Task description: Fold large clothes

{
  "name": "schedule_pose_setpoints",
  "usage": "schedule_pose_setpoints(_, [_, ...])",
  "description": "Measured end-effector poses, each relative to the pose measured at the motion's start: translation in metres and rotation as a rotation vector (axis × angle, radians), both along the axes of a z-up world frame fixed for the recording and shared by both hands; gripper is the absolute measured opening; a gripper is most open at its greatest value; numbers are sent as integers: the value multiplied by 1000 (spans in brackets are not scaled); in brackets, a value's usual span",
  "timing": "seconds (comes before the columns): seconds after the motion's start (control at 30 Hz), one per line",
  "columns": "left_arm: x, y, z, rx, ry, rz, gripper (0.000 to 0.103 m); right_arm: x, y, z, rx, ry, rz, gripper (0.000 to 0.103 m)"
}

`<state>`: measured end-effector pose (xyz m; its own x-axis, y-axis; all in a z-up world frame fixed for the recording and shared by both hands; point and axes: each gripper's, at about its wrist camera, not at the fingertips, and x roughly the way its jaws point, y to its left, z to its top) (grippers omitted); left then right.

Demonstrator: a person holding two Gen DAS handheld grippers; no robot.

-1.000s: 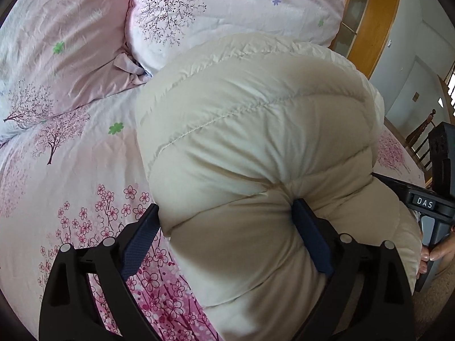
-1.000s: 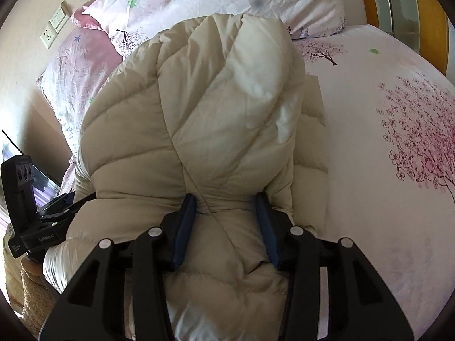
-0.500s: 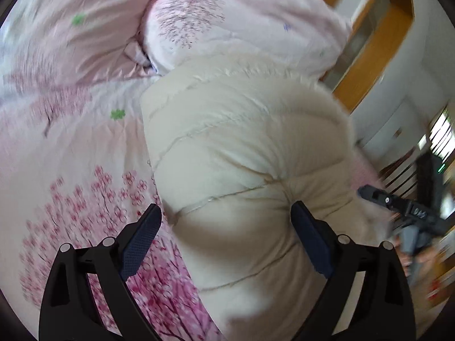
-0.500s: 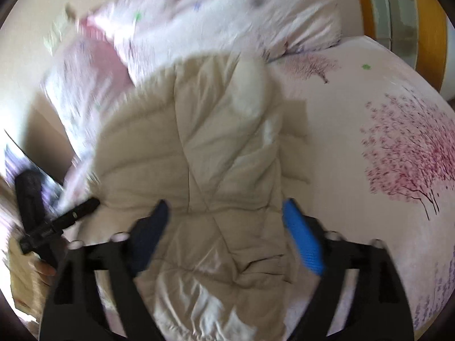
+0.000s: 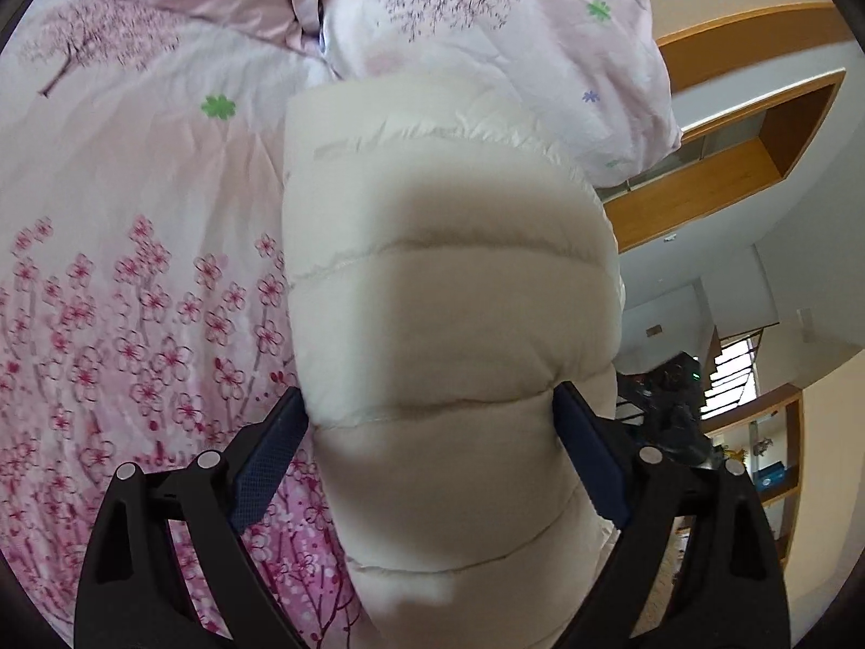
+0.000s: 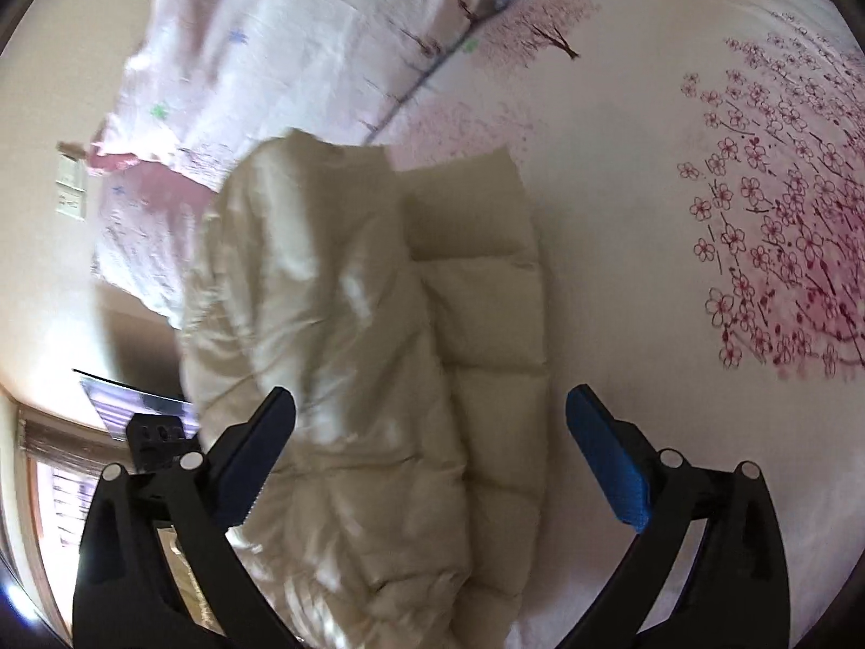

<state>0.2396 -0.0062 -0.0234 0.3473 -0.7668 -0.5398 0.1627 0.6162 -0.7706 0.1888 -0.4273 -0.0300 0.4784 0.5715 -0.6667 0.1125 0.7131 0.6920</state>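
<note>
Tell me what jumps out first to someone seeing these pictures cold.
A puffy cream quilted jacket fills the middle of both views, lying on a bed cover printed with pink cherry blossoms. The left gripper has its jaws spread wide, one against each side of the jacket's bulk. The right gripper has its jaws wide open over the jacket, the right jaw clear of it. Floral pillows lie beyond.
</note>
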Motion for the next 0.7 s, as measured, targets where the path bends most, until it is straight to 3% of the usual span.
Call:
schedule_pose_setpoints(0.07, [4,-4,-4,-18,16,-18,92,6,2,-7,-2,16,29,101])
schedule_pose_setpoints(0.27, [10,-9,-13,-70,51,-49,92,24,25,-20,116,11,201,101])
schedule_pose_setpoints(0.37, [11,-8,-14,-86,59,-56,92,31,42,-17,79,-2,260,101])
schedule_pose_setpoints(0.57, [10,-2,-16,-107,55,-63,92,43,68,-21,117,-12,360,101])
schedule_pose_setpoints(0.67, [7,-4,-16,-96,40,-67,92,42,65,-26,145,-27,355,88])
schedule_pose_setpoints(0.7, [6,-5,-16,-92,34,-67,90,41,65,-29,179,-23,355,77])
